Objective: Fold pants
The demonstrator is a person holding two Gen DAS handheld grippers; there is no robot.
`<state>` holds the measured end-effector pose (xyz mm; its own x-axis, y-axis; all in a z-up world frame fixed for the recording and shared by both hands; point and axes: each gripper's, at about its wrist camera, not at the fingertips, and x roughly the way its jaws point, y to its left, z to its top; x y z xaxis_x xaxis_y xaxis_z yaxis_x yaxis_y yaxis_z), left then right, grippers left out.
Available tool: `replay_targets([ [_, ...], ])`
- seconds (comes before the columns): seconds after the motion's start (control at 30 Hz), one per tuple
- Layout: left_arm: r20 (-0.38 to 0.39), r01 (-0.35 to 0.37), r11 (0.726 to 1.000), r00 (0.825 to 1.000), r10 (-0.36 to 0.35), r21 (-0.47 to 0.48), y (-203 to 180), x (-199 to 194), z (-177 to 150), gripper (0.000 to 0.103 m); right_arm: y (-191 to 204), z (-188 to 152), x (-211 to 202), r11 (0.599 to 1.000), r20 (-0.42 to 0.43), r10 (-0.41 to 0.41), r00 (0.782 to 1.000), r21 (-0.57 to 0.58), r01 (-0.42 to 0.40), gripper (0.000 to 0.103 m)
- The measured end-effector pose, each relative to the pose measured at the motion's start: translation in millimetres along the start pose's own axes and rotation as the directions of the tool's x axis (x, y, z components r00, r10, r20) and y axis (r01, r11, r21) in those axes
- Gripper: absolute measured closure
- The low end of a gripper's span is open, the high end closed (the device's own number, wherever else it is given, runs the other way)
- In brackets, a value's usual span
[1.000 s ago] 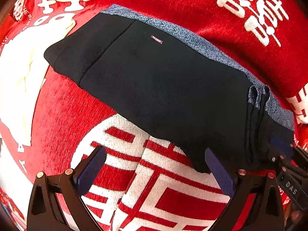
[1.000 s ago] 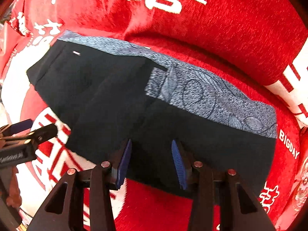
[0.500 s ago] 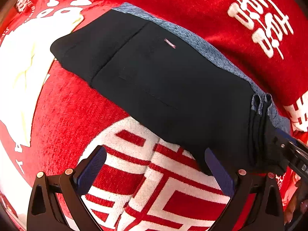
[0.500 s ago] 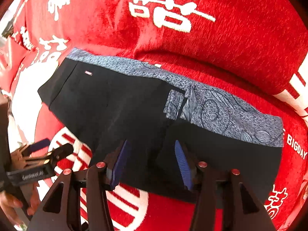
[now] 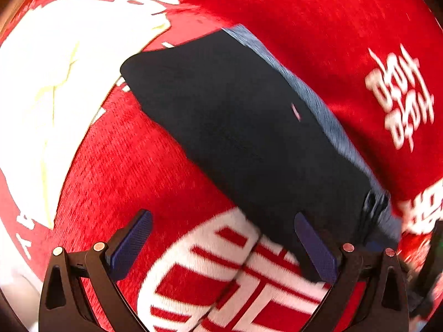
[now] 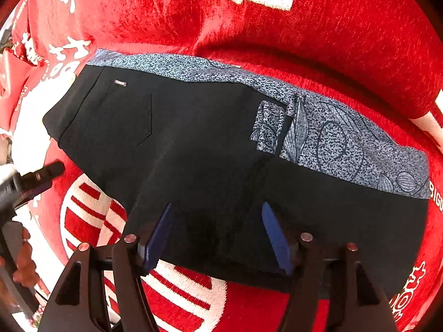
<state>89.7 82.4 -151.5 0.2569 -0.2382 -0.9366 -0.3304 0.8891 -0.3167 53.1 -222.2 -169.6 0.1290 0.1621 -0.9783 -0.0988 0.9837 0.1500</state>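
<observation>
Black pants (image 6: pixel 199 149), folded, with a grey patterned side band, are lying on the red blanket (image 6: pixel 346 41); being soft and light, they are probably best pinched at an edge. Right gripper (image 6: pixel 218 235) is opening over the near hem, apparently releasing it. Left gripper (image 5: pixel 221 246) is standing wide, empty.

I read "BIGD" in white on the red blanket (image 6: pixel 346 41) at its right edge; the pants' (image 6: pixel 207 144) small tag (image 6: pixel 120 83) is illegible.

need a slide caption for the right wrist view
Right tongs opening above the near edge of folded black pants on a red blanket.
</observation>
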Motion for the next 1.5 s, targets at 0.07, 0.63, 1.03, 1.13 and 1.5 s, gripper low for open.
replay_targets([
  [0.07,0.014,0.051,0.998,0.999,-0.051,-0.033,11,0,9,0.000,3,-1,1,1.000,0.003,-0.010,1.000,-0.014,0.010,0.029],
  [0.63,0.105,0.382,0.906,0.924,-0.369,-0.180,39,19,46,0.000,9,0,4,0.999,0.004,-0.033,0.999,-0.030,0.033,0.022],
  [1.03,0.141,0.230,0.958,0.968,-0.208,-0.171,7,29,60,0.001,13,8,4,0.999,-0.015,-0.031,0.999,-0.043,0.030,0.020],
  [1.13,0.143,0.083,0.991,0.987,-0.068,-0.102,-9,28,57,0.029,14,20,-7,0.999,-0.028,-0.011,1.000,-0.036,0.010,0.019],
  [1.5,0.320,-0.303,0.897,0.926,0.197,0.323,-64,11,16,0.066,80,137,-40,0.971,-0.138,0.195,0.971,-0.116,-0.211,0.019],
])
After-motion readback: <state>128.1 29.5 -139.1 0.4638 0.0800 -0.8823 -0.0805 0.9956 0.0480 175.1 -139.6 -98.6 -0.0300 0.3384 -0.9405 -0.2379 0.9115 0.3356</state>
